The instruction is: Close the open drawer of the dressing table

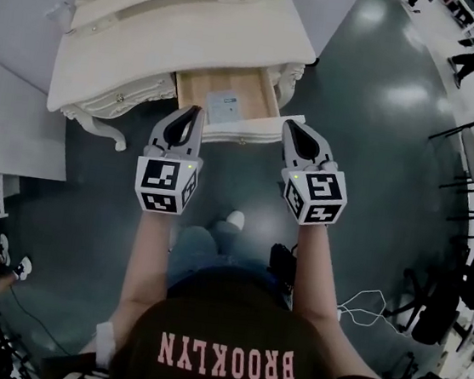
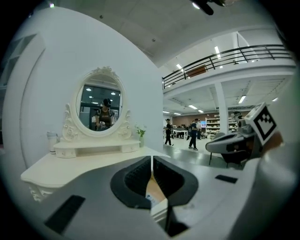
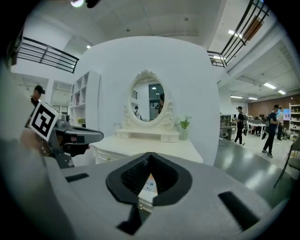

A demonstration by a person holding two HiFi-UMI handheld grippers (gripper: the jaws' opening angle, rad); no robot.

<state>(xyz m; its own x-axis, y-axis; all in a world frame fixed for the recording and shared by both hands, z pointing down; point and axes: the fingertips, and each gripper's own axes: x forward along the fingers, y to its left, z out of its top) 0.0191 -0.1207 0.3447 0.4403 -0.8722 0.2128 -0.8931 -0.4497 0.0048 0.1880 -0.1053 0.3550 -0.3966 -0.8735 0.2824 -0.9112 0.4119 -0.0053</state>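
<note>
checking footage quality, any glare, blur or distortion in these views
Head view: sharp, with pale light glare on the floor. Left gripper view: heavy fisheye bends the railing, corners black. Right gripper view: same fisheye; mirror crisp, near claw soft.

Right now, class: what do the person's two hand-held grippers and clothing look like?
Both the left hand-held gripper and right hand-held gripper are grey, tapering shells with black ribbed jaw linings. Each carries a white cube printed with black square markers. The person wears a dark top lettered BROOKLYN in pink.
</note>
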